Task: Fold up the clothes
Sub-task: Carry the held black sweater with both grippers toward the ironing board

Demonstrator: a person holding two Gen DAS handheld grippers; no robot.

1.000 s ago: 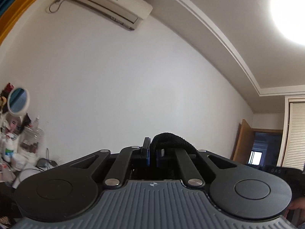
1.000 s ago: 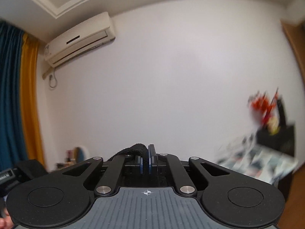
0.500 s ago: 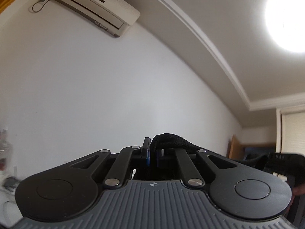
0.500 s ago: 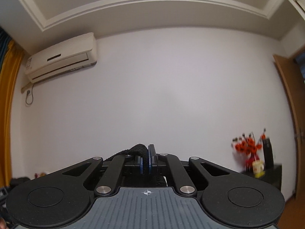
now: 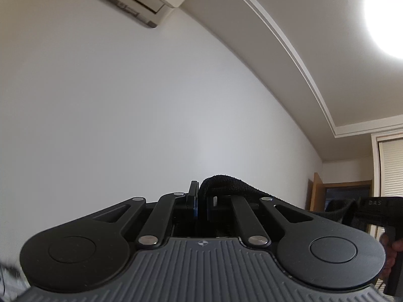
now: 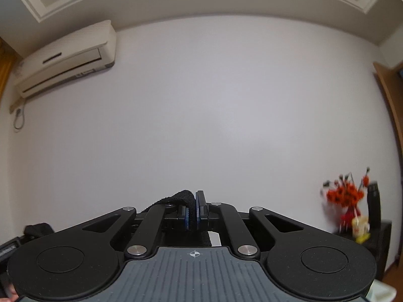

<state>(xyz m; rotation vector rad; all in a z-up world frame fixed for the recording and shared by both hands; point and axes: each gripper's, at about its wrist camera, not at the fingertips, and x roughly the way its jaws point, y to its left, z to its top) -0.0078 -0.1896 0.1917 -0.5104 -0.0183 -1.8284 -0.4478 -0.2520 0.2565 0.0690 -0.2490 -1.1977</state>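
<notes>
Wall, plain white, fills most of both wrist views, since each gripper points upward toward where it meets the ceiling, which carries a stepped white moulding. An air conditioner hangs high on the wall at the left of the right wrist view, a cable looping down below its left end; the same unit shows at the top left of the left wrist view. A bright round ceiling light glares at the upper right of the left wrist view, and a wooden door frame stands at the far right below it. The left gripper has its fingers drawn together and clamped on a fold of black cloth, a thick terry-like fabric that rises over the right fingertip and trails off to the right, toward the other gripper seen at the right edge of that view. The right gripper is likewise pinched closed on the cloth, which humps up just left of its fingertips and runs down and left behind the linkage. So the cloth is held up in the air, stretched between the two grippers. A dark cabinet sits low at the right of the right wrist view, bearing blurred red flowers and a tall dark bottle.
</notes>
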